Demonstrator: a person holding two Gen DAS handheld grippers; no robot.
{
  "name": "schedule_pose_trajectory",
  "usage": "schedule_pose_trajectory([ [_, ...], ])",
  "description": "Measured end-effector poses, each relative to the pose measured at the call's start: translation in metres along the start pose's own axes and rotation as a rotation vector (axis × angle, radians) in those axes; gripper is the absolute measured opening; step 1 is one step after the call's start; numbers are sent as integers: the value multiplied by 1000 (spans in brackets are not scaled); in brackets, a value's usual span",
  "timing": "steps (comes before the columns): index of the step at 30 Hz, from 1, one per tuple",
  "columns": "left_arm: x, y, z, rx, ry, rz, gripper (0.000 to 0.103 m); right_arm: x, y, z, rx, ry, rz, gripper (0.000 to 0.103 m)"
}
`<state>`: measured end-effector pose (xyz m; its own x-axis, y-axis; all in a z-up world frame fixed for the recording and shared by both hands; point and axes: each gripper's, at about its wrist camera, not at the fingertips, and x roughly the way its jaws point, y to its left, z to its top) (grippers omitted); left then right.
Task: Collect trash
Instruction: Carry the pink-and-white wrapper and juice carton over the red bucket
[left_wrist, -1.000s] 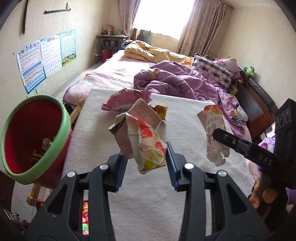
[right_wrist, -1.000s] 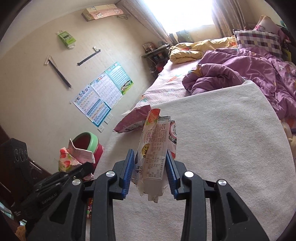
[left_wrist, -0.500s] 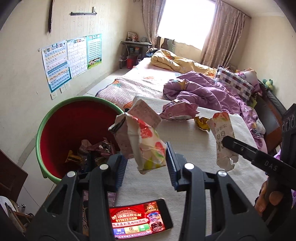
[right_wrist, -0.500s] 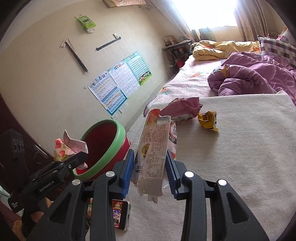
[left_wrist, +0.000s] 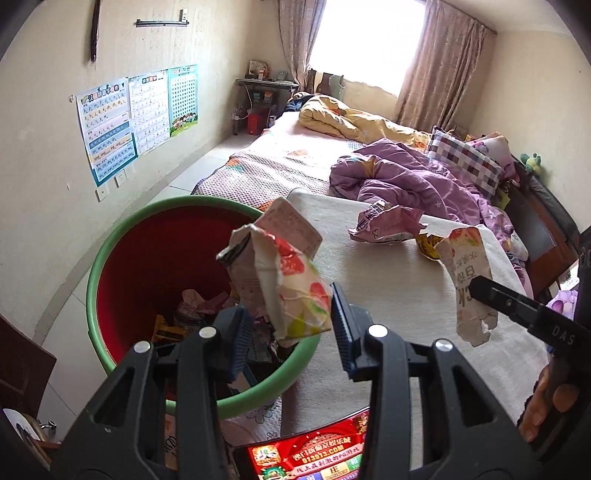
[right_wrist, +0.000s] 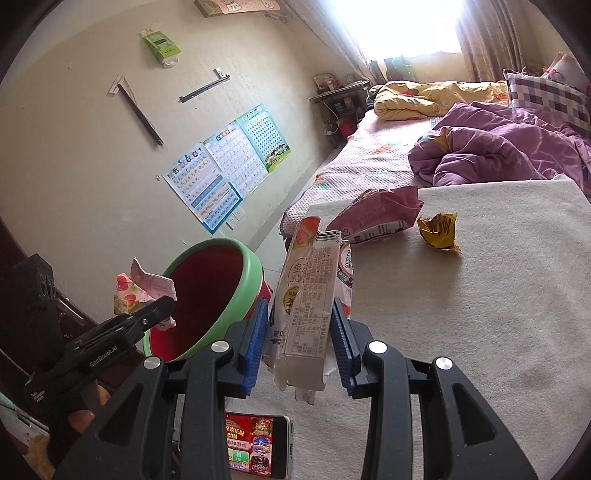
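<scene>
The crumpled strawberry wrapper (left_wrist: 284, 291) is grasped between the blue pads of the left gripper (left_wrist: 291, 328) and hangs above the near rim of the red bin (left_wrist: 122, 251), which has a green rim and already contains several wrappers at its bottom. In the right wrist view the same wrapper (right_wrist: 142, 291) is seen just beside the bin's (right_wrist: 236, 288) opening. The long white wrapper (right_wrist: 306, 317), printed with small text and a strawberry picture at its top, is clenched upright between the pads of the right gripper (right_wrist: 299, 343); its torn lower end hangs below the pads. This gripper is over the edge of the beige blanket (right_wrist: 461, 314), near the bin. In the left wrist view this wrapper (left_wrist: 469, 280) hangs from the right gripper (left_wrist: 491, 299) at the right side.

Further on the blanket lie a pink snack bag (right_wrist: 376, 214) and, just beside it, a small yellow wrapper (right_wrist: 439, 230). A phone (right_wrist: 258, 446) with a lit red screen lies at the near edge. Behind are a purple quilt (left_wrist: 413, 181) and wall posters (left_wrist: 136, 118).
</scene>
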<state>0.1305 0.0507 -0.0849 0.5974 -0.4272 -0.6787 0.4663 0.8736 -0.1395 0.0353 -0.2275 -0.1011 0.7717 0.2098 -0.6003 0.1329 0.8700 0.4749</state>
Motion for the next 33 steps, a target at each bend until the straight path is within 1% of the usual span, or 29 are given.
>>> schedule_pose_trajectory([
  [7,5,29,-2,15,16,14,38,15,20,-7,7,20,-10,34],
  [11,2,42,3,19,12,26,38,18,38,-6,-10,8,-3,34],
  [14,2,50,4,27,16,35,38,20,50,-4,-26,-4,10,34],
  [22,3,70,1,29,26,46,38,46,76,1,-53,27,56,34],
  [26,13,80,3,21,47,46,38,67,85,10,-45,76,115,34],
  [28,15,84,3,17,46,48,38,72,89,14,-37,82,138,34],
  [33,23,90,1,12,74,43,38,83,95,10,-30,107,139,35],
])
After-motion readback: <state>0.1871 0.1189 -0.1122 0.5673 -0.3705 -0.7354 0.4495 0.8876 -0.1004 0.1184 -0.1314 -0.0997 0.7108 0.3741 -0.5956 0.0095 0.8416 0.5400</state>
